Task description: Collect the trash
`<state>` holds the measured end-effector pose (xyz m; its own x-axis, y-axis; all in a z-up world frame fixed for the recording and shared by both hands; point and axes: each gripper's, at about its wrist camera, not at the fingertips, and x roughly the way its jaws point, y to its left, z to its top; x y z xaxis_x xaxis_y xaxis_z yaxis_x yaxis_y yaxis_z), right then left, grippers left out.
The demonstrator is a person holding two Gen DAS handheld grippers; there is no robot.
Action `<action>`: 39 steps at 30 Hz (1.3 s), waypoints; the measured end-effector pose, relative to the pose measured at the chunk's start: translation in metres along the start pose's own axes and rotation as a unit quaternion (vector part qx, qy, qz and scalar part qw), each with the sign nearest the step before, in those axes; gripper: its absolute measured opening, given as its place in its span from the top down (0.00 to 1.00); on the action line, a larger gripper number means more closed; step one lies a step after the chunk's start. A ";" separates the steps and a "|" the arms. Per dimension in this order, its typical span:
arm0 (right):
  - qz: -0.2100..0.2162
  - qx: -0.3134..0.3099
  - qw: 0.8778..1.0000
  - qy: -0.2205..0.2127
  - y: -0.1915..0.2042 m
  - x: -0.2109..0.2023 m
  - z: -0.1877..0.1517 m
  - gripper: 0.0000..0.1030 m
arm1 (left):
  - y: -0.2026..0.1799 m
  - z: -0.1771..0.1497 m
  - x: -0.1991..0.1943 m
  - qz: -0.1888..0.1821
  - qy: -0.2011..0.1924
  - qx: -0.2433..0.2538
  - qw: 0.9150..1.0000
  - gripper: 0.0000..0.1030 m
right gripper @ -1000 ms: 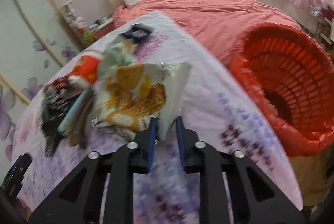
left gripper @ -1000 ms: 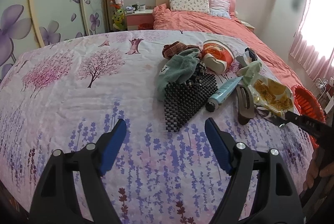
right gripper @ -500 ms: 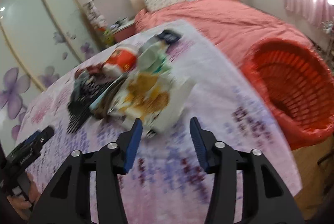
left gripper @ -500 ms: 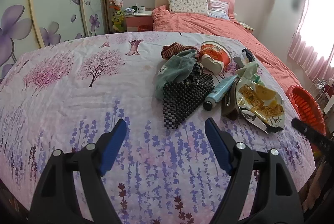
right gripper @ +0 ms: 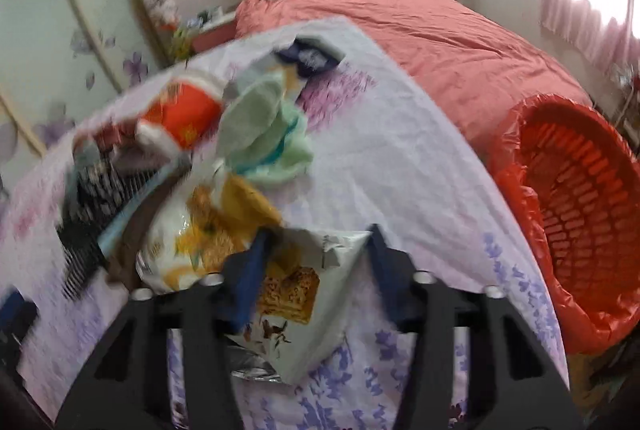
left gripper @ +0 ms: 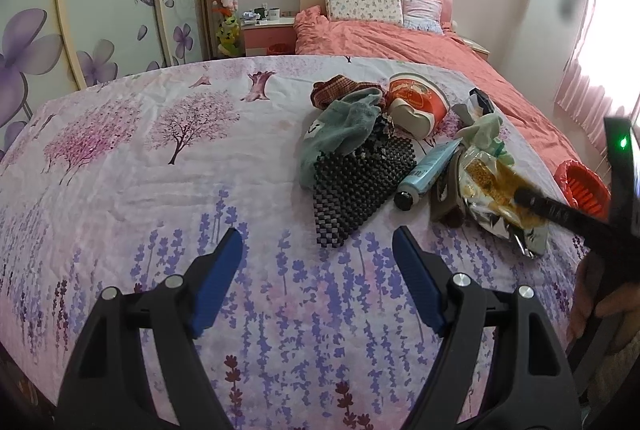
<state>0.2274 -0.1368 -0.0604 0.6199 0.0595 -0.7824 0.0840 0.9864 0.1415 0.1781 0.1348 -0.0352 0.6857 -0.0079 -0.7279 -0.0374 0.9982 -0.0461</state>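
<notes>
The right gripper [right gripper: 316,262] is closing its 2 fingers around the snack wrapper [right gripper: 280,294], not pinching yet. Next it probably needs a firm squeeze, then a lift to the red basket [right gripper: 576,213]. The left gripper [left gripper: 318,262] waits wide open, holding nothing.

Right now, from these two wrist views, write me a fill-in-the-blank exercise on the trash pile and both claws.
1. The crinkled yellow-and-white snack bag lies between the fingers of the ____ claw, whose jaws are closing.
2. The plastic mesh waste basket beside the bed is ____ in colour.
3. The left claw hovers open with ____ between its blue pads.
4. The light blue tube has a ____ cap.

Missing words: right; red; nothing; black
</notes>
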 end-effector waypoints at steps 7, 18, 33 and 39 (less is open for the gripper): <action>-0.003 0.001 1.000 -0.006 -0.008 -0.020 -0.022 0.92 | -0.018 -0.001 0.004 -0.020 0.000 0.012 1.000 0.27; 0.013 0.084 0.996 -0.042 -0.063 -0.059 -0.029 0.93 | -0.086 0.027 0.019 -0.058 -0.024 0.084 0.994 0.37; 0.050 0.117 0.991 -0.043 -0.098 -0.052 -0.019 0.93 | -0.145 0.048 0.098 -0.023 0.039 0.137 0.989 0.63; 0.060 0.129 0.989 -0.041 -0.107 -0.049 -0.021 0.93 | -0.152 0.046 0.089 -0.088 0.047 0.131 0.986 0.72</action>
<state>0.1714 -0.2420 -0.0496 0.6982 0.1500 -0.7000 0.1963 0.9002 0.3887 0.2779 -0.0148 -0.0618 0.5939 -0.1765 -0.7850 0.2740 0.9617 -0.0089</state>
